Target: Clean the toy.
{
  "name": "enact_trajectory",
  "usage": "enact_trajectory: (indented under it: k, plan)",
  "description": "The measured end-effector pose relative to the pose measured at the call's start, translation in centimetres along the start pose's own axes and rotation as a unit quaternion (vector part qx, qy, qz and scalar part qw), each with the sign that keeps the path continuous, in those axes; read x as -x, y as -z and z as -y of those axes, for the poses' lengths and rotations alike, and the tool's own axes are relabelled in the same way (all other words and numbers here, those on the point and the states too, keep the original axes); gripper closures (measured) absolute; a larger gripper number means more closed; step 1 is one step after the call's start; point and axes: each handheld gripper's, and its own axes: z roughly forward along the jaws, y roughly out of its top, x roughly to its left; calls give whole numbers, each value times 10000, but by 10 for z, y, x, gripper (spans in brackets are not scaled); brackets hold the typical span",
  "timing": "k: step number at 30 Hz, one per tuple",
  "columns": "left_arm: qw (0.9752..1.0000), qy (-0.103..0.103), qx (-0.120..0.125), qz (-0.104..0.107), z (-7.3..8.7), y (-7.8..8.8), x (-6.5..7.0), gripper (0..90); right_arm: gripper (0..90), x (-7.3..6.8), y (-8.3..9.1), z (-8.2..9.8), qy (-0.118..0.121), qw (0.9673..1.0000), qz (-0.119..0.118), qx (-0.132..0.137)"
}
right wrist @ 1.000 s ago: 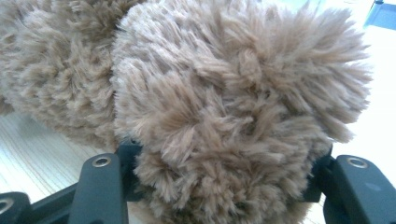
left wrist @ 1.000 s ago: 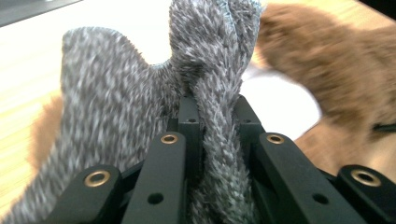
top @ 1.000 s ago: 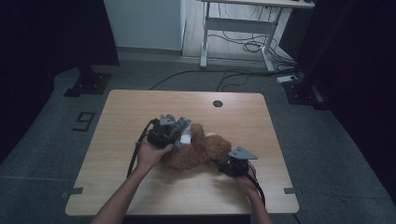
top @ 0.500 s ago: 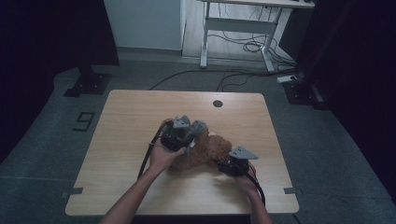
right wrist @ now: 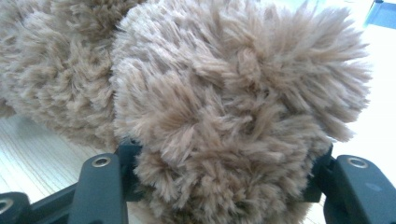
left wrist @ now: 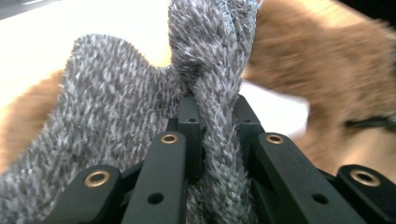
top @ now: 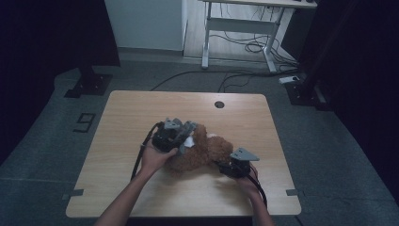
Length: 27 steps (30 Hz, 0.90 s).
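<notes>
Brown plush bear lies mid-tabletop, long axis approx left-right. Left tongs at the bear's left end, clamped on grey knit cloth draped over it. Right tongs at the bear's right end, clamped on a fluffy limb. Next pull likely runs along that axis.

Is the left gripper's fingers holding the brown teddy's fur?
No, the left gripper has its fingers pinched on a grey fuzzy cloth, with the brown teddy behind it.
</notes>
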Motion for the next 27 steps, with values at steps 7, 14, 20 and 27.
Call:
enact_trajectory:
  k: [7,14,20,27]
  plan:
    - [9994,321,38,-153,19,15,-28,782,385,0,-1,0,-38,10000,4,21]
    - [9995,141,287,-2,0,27,-8,781,386,2,-1,1,-71,10000,5,18]
    - [9972,-138,506,531,-31,23,36,782,387,2,-1,1,-86,10000,4,26]
    - [9950,-700,180,689,-55,-27,99,780,387,2,-1,2,-93,10000,6,34]
